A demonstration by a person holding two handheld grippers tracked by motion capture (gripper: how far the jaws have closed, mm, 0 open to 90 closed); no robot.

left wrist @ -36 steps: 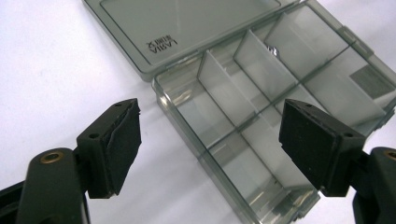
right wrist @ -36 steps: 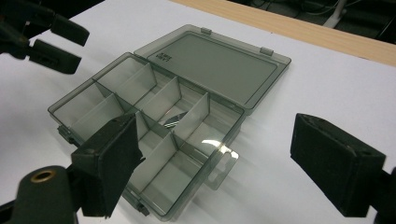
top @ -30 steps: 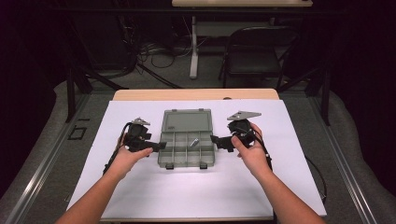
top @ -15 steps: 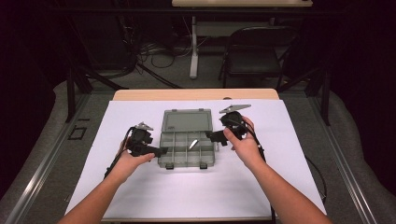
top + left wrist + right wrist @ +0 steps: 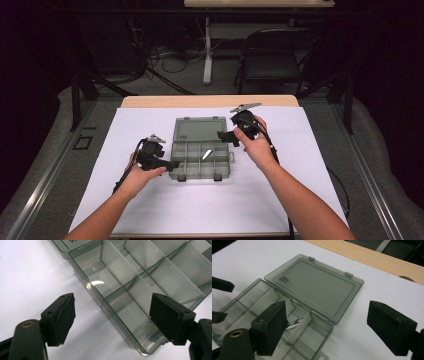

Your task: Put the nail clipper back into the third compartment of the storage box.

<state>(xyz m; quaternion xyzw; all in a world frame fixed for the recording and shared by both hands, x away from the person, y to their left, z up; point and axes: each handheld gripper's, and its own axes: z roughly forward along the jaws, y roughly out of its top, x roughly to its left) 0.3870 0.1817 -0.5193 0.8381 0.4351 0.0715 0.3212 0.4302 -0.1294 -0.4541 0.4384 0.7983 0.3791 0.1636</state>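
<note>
The left gripper (image 5: 167, 164) sits low at the near-left corner of the open organiser box (image 5: 202, 155), held by the left hand (image 5: 142, 175) with the forearm coming in from the bottom of the high view. Its jaws stand apart and have just been closing a little; in the left gripper view the box's near corner wall lies between the two pads without either one pressing on it. The right hand (image 5: 256, 145) is raised over the box's far-right side, wrist bent so that the right gripper (image 5: 223, 136) points down and leftward at the tray; its jaws are wide apart with nothing between them. Against the earlier frames, the right hand has shifted from beside the box's right edge up toward the lid end, while the left hand has kept its place. The box rests in the middle of the white sheet (image 5: 125, 130) on the worktop (image 5: 210, 101), its lid (image 5: 312, 286) folded flat away from the person. A small metal piece (image 5: 207, 153) lies in one middle compartment. The lid bears a small moulded mark near one corner, too small to read.
</note>
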